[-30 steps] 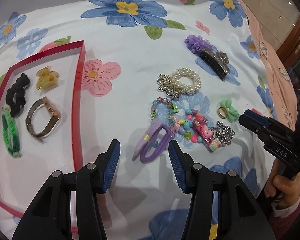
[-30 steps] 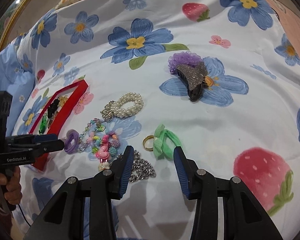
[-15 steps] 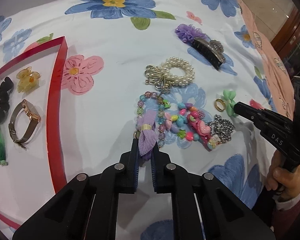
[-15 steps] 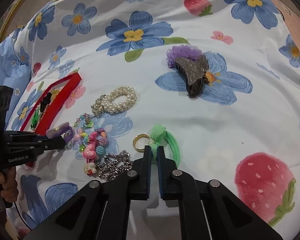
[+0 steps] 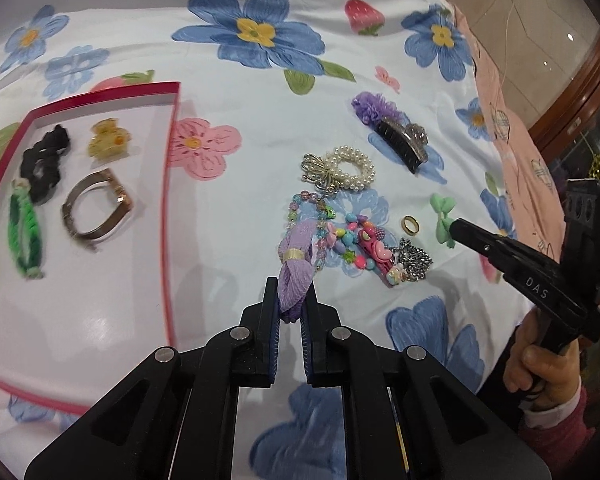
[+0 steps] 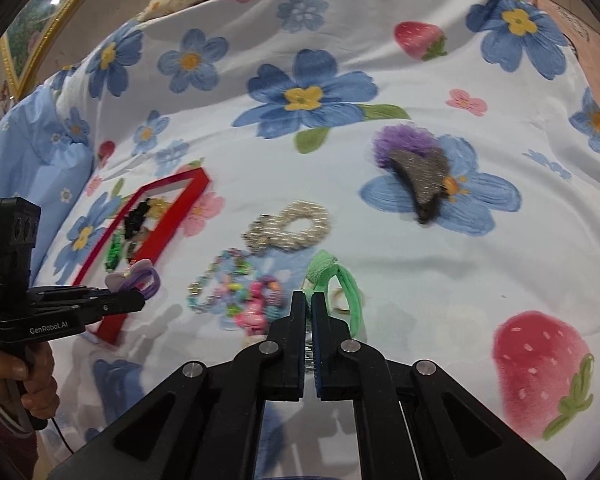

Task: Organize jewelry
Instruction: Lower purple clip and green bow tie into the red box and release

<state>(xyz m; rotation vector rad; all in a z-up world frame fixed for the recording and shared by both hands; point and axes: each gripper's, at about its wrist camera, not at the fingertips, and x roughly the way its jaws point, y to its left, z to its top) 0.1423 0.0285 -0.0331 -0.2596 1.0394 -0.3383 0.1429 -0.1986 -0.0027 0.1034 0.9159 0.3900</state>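
Observation:
My left gripper (image 5: 292, 294) is shut on a purple hair tie (image 5: 298, 256), which sticks out of the fingertips just above the flowered sheet. The right wrist view shows that gripper (image 6: 138, 300) at the left with the purple hair tie (image 6: 140, 276) in its tip. My right gripper (image 6: 308, 300) is shut on a green bow hair tie (image 6: 341, 280), whose loop hangs to the right of the fingers. A gold ring (image 5: 411, 224) lies beside the green tie (image 5: 443, 216). The red tray (image 5: 171, 184) at the left holds a black scrunchie (image 5: 44, 160), a yellow claw clip (image 5: 108, 142), a watch (image 5: 98, 210) and a green braid (image 5: 24, 236).
On the sheet lie a pearl bracelet (image 5: 349, 168), a beaded string (image 5: 323, 216), a pink clip (image 5: 375, 254), a silver chain (image 5: 413, 262), and a purple scrunchie (image 5: 373, 106) with a dark claw clip (image 5: 403, 144). A hand (image 5: 539, 364) grips the right tool.
Both grippers have gone from open to shut: the left on the purple hair tie, the right on the green hair tie. Both have since pulled back and up a little with their ties.

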